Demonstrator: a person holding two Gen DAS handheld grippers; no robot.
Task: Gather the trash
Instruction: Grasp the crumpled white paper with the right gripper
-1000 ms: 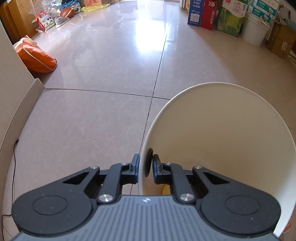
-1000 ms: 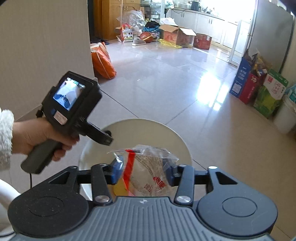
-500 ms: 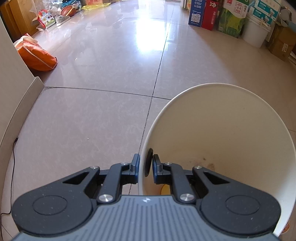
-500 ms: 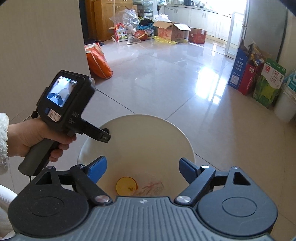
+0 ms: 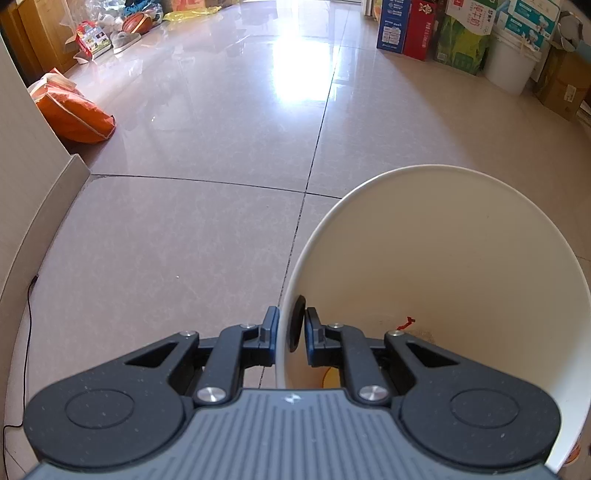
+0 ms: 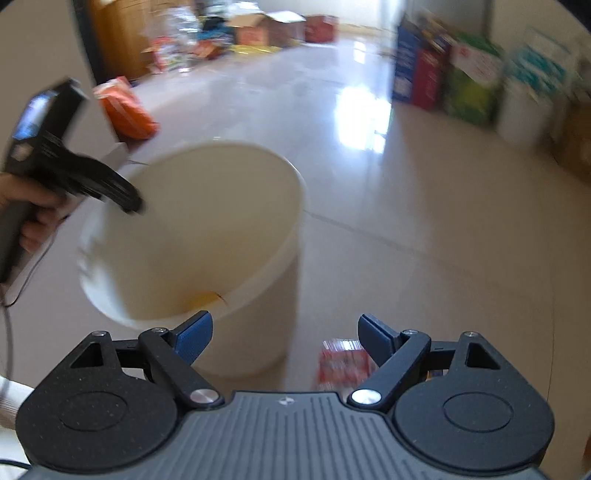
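A cream plastic bucket (image 6: 207,206) stands on the tiled floor. My left gripper (image 5: 290,330) is shut on the bucket's rim (image 5: 284,317), one finger outside and one inside. Something yellow (image 5: 330,376) and a clear wrapper with red print (image 5: 408,323) lie at the bottom. The right wrist view is blurred. My right gripper (image 6: 284,334) stands open and empty, low beside the bucket's right side. A red and white packet (image 6: 343,363) lies on the floor just beyond its fingertips. A hand (image 6: 35,221) holds the left gripper's handle at the left of that view.
An orange bag (image 5: 74,110) lies by the wall corner at the left. Cartons (image 5: 436,33), a white pail (image 5: 511,64) and a brown box (image 5: 561,85) line the right wall. More boxes and a ball (image 5: 136,22) are heaped at the far end. A thin black cable (image 5: 27,332) runs along the left.
My right gripper opened and dropped the clear wrapper into the bucket, then swung down and to the right beside it. The left gripper kept its hold on the rim.
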